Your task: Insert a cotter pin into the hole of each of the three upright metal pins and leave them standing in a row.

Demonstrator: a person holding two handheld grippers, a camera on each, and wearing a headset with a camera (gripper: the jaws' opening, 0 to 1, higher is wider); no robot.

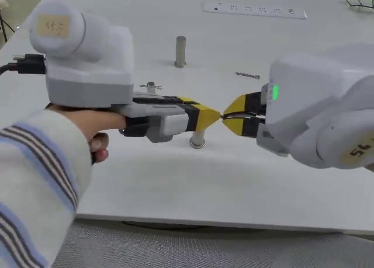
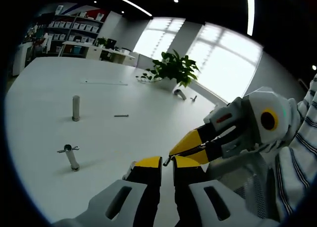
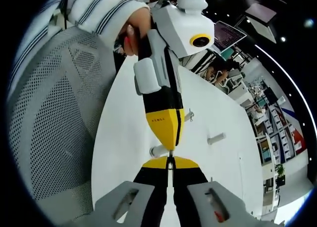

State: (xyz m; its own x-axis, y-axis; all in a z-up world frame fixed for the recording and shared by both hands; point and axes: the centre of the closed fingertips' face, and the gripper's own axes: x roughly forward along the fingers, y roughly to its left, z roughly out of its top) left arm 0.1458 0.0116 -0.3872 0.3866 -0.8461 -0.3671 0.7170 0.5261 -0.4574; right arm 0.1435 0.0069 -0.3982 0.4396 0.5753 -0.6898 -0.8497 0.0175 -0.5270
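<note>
Three upright metal pins stand on the white table (image 1: 175,180). The far pin (image 1: 180,51) is bare, the left pin (image 1: 151,87) has a cotter pin through its top, and the near pin (image 1: 197,141) stands just below the grippers. My left gripper (image 1: 218,116) and right gripper (image 1: 224,117) meet tip to tip above it. Both look shut on a thin cotter pin (image 3: 170,159), which also shows in the left gripper view (image 2: 167,161). The pinned left pin (image 2: 72,158) and the bare pin (image 2: 76,108) stand further off in that view.
A loose small metal piece (image 1: 248,75) lies on the table right of the far pin. At the back edge lies a white power strip (image 1: 254,10), with a potted plant (image 2: 171,68) beyond. A mesh chair (image 3: 59,118) sits by the table's near edge.
</note>
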